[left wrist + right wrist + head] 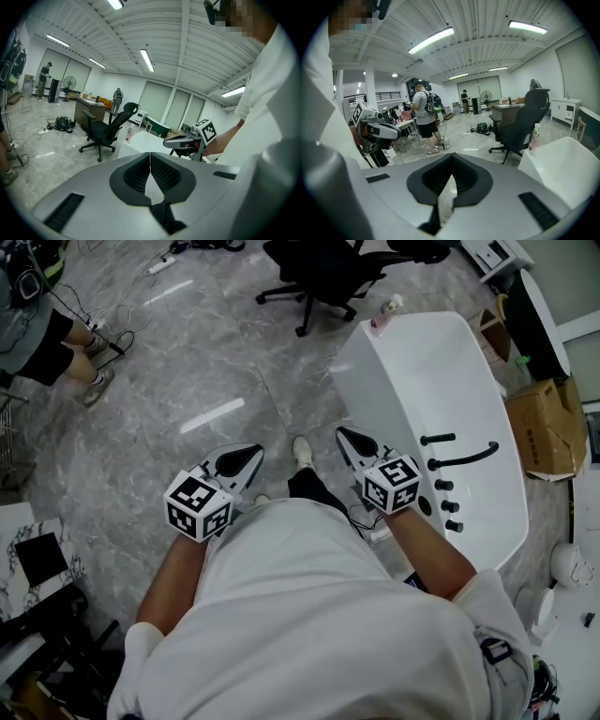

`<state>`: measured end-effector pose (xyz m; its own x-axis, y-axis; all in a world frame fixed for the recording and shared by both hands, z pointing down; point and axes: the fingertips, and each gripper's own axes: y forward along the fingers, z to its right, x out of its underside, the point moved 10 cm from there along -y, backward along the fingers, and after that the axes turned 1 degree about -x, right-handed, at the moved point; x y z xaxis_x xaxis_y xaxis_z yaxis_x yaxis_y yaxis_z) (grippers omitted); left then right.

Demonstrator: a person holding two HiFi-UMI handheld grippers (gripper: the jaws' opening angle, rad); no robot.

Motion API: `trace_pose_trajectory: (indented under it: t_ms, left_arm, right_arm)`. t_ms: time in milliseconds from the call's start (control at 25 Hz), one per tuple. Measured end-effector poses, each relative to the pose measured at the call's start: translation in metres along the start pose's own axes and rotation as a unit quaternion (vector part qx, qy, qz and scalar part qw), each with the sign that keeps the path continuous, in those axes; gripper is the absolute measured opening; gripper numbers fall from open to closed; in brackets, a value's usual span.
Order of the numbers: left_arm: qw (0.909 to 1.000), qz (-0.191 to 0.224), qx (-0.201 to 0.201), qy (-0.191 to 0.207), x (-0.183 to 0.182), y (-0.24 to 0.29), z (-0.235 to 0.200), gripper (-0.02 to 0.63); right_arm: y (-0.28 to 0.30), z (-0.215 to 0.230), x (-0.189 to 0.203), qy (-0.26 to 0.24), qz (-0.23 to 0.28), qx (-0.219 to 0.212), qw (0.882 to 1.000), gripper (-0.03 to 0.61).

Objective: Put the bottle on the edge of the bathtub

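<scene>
A small clear bottle with a pink cap [386, 313] stands upright on the far rim of the white bathtub [375, 371]. It also shows as the bottle [128, 133] in the left gripper view and the bottle [534, 133] in the right gripper view, far from both grippers. My left gripper [247, 455] is held in front of the body over the floor, jaws shut with nothing between them. My right gripper [346, 435] hovers beside the tub's near left wall, also shut and empty. Each gripper shows in the other's view: the right gripper [180, 140] and the left gripper [377, 129].
A black office chair [323, 273] stands on the floor just beyond the tub's far end. Black taps and a faucet [464, 457] sit on the tub's right rim. Cardboard boxes [544, 427] lie right of the tub. A person [37, 334] stands at the far left among cables.
</scene>
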<state>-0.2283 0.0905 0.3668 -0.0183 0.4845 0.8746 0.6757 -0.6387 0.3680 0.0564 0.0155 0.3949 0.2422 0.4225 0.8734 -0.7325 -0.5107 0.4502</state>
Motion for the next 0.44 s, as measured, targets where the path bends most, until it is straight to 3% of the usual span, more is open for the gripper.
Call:
trace_pose_trajectory:
  t_ms: [440]
  left_arm:
    - [0.9999,-0.012,-0.003,-0.002,-0.028,0.041,-0.021,0.018]
  right_arm:
    - [0.019,0.057,-0.018,0.005,-0.002,0.004,1.000,0.008]
